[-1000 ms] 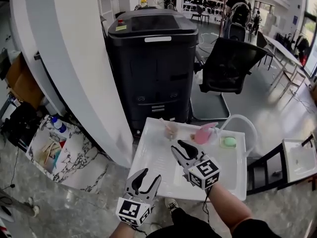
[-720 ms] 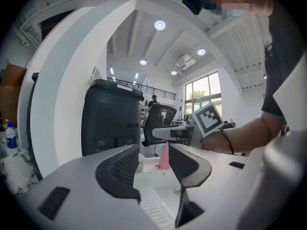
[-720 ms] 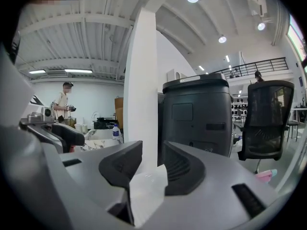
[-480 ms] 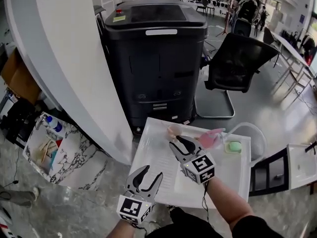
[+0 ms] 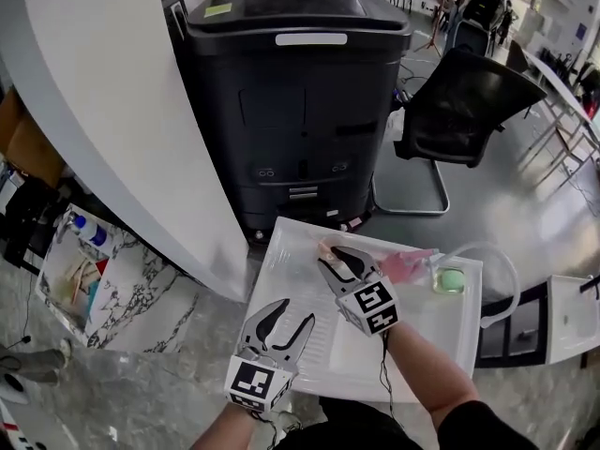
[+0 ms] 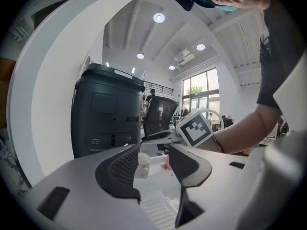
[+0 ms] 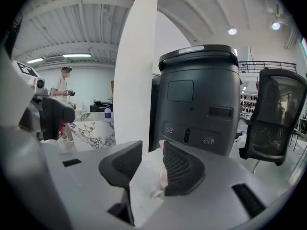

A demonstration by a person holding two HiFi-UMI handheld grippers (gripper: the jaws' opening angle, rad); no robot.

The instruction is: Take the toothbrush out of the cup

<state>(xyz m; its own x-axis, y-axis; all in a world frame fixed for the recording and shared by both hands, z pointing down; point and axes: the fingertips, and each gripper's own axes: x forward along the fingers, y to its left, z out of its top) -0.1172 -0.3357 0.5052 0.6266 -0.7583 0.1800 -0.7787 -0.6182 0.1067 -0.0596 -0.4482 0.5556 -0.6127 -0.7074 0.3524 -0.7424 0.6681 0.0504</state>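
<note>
A small pale cup (image 5: pixel 324 248) stands near the far edge of the white table (image 5: pixel 291 279). I cannot make out the toothbrush in it. My right gripper (image 5: pixel 332 257) is open right at the cup, its fingertips beside it. In the right gripper view the cup (image 7: pixel 159 178) shows low between the open jaws of that gripper (image 7: pixel 151 150), partly hidden by the right jaw. My left gripper (image 5: pixel 295 311) is open and holds nothing, near the table's front left corner. Its own view shows the left gripper (image 6: pixel 153 150) facing the cup (image 6: pixel 143 163), which stands well ahead of it.
A pink object (image 5: pixel 405 265) and a green soap in a dish (image 5: pixel 450 279) lie on the table to the right of the cup. A large black machine (image 5: pixel 295 92) stands behind the table, with a black office chair (image 5: pixel 464 106) at the right. A white curved counter (image 5: pixel 122 120) runs along the left.
My right gripper has moved forward until its tips are at the cup. The left gripper has moved slightly forward and right, still open and holding nothing.
</note>
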